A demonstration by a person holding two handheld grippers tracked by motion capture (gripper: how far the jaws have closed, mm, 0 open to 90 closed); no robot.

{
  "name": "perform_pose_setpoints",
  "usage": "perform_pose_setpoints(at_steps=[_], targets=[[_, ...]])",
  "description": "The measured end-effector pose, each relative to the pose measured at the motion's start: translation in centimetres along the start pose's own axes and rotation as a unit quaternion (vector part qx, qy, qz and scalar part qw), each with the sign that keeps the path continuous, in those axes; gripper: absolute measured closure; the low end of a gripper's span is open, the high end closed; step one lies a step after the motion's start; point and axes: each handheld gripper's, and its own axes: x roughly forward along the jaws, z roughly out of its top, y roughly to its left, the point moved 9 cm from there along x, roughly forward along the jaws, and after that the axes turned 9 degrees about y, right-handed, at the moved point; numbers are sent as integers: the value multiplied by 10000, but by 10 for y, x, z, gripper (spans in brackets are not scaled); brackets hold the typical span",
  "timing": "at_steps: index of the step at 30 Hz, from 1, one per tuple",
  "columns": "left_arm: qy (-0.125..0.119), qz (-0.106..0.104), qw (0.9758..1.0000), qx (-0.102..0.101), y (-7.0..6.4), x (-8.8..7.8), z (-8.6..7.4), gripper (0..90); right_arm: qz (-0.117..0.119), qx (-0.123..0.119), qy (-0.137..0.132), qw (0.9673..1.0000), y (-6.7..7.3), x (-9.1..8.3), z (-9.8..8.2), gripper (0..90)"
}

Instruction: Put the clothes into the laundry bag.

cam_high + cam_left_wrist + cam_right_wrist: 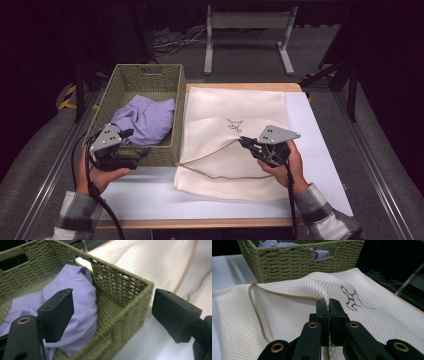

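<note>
White tabletop: my right gripper [246, 143] pinches the mesh bag's [235, 107] upper layer, mouth lifted. Left gripper [134, 143], jaws wide and empty, hangs over the basket's [176, 125] near corner; the purple shirt [145, 119] inside looks soft, light, best grabbed by a bunched fold.

No legible text, label, brand or number is found; one small dark-red embroidered figure is borne by the cream mesh bag [235, 125].

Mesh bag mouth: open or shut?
Open: the right tool pinches the mesh bag's top layer and lifts it, leaving a gap along the tan edge.
</note>
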Motion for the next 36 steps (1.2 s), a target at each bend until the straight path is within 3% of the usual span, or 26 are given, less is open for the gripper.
perform_pose_setpoints(at_steps=[6,9,17,19,20,24,26,28,29,31,35,36], targets=[[172,-7,9998,93,20,14,21,166,92,2,72,9999,3,0,-3,875],[379,8,9991,181,31,26,28,158,120,5,105,9999,4,0,-5,874],[942,-134,9954,51,56,65,32,147,264,34,226,9994,6,2,-9,872],[1157,-174,9931,79,59,73,29,141,292,19,278,9992,8,2,-11,871],[1157,-174,9931,79,59,73,29,141,309,20,290,9991,8,2,-12,872],[1411,-339,9892,222,63,86,25,139,369,37,345,9987,10,3,-14,871],[1523,-378,9873,226,65,92,23,139,419,10,371,9984,11,5,-14,871],[1658,-280,9856,164,69,98,21,123,591,-77,388,9975,15,5,-14,869],[1708,-382,9845,102,68,101,20,124,665,-103,385,9970,16,5,-14,869],[1923,-262,9809,131,73,107,16,113,720,-134,432,9964,18,5,-14,869],[2186,-277,9754,93,81,120,10,113,782,-143,488,9956,18,8,-14,868],[2278,-360,9730,85,82,123,7,108,807,-145,503,9954,18,8,-15,868]])
